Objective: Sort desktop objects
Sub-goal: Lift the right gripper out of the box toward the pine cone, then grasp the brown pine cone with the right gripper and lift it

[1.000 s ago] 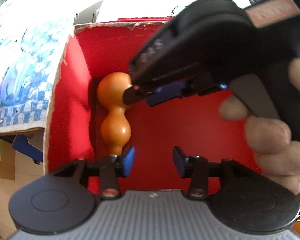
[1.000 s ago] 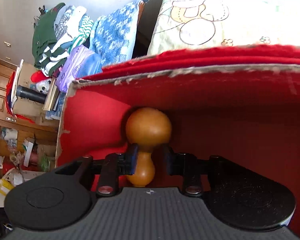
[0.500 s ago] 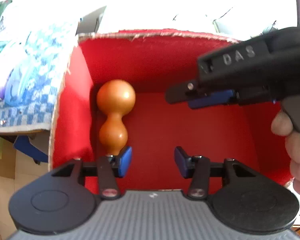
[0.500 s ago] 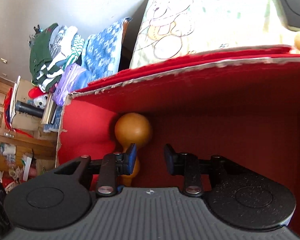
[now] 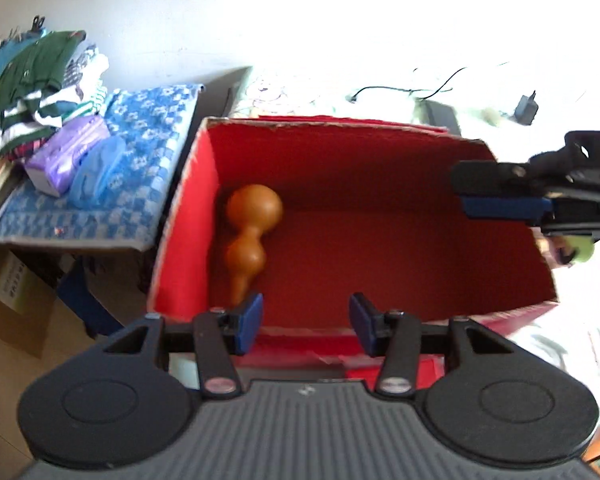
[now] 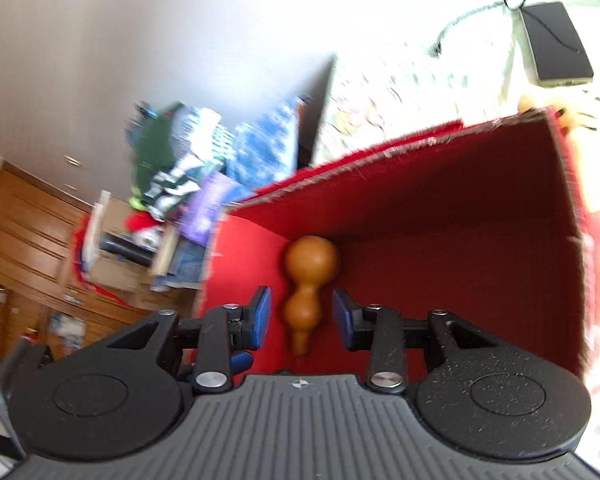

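Observation:
An orange wooden gourd (image 5: 252, 236) lies inside the red box (image 5: 380, 168), against its left wall. In the right wrist view the gourd (image 6: 310, 264) shows between my fingers but lies lower down on the box (image 6: 460, 216) floor, and the pads are clear of it. My right gripper (image 6: 302, 316) is open and hangs above the box; in the left wrist view the right gripper (image 5: 466, 200) reaches in over the right rim. Near the box's front wall my left gripper (image 5: 306, 322) stands open with nothing in it.
Left of the box lie a blue checked cloth (image 5: 140, 152), a purple tissue pack (image 5: 66, 156) and a pile of clothes (image 5: 40, 80). Behind the box, on the pale printed cloth, are a black device (image 6: 556, 44) and cables. Wooden cabinets (image 6: 20, 240) stand at the far left.
My right gripper opened off the gourd and pulled up and away to the box's right rim. The gourd stays at the left wall. My left gripper drew back towards the front wall.

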`<state>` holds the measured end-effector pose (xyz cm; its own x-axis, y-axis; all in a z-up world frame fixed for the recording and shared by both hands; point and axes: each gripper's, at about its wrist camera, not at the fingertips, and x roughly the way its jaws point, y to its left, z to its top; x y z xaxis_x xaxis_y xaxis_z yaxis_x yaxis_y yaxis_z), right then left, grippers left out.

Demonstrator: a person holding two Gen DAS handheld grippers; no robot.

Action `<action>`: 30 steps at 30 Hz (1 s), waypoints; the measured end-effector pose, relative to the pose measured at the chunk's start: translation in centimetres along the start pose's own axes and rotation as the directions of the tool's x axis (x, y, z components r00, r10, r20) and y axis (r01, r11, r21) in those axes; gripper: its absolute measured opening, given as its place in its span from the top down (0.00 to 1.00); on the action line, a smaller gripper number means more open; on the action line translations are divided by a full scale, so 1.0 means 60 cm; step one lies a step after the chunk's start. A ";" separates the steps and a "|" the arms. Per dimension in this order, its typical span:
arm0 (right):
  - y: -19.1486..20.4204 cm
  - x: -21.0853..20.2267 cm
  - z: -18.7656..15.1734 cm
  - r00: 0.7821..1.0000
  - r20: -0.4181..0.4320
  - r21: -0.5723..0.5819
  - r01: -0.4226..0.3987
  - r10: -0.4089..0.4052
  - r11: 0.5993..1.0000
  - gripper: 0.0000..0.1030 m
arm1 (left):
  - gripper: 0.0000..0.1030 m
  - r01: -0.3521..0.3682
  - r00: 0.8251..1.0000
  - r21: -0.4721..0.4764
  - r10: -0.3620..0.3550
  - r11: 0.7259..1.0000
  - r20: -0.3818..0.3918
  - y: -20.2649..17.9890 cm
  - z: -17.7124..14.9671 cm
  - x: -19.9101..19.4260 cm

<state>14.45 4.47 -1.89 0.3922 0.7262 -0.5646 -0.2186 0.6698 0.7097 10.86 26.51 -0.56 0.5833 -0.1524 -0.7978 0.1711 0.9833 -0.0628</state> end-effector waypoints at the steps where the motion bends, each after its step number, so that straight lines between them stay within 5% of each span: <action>1: 0.000 -0.014 -0.005 1.000 0.014 -0.005 -0.015 0.015 1.000 0.63 | 0.49 -0.012 1.000 0.007 0.011 1.000 0.027 -0.007 -0.009 -0.033; 8: -0.023 -0.134 -0.054 0.993 0.092 -0.042 -0.066 0.069 0.997 0.63 | 0.45 0.030 0.986 0.089 -0.044 0.996 0.160 -0.106 -0.102 -0.181; 13: -0.086 -0.205 -0.093 0.993 0.111 0.022 -0.044 0.041 0.999 0.63 | 0.34 0.122 0.979 0.114 -0.138 0.986 0.149 -0.167 -0.132 -0.142; 16: -0.132 -0.221 -0.117 0.996 0.087 0.096 -0.018 0.009 0.995 0.63 | 0.25 0.107 0.979 0.133 -0.128 0.985 0.159 -0.206 -0.162 -0.102; 30: -0.228 -0.221 -0.189 0.998 -0.013 0.221 0.061 -0.060 0.973 0.56 | 0.31 0.082 0.995 0.250 -0.093 0.965 0.032 -0.285 -0.209 0.006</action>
<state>2.11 -12.59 -8.88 0.3929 0.6869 -0.6114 0.0091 0.6619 0.7495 -1.78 10.87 -7.28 0.5900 -0.2461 -0.7690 0.4116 0.9111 0.0242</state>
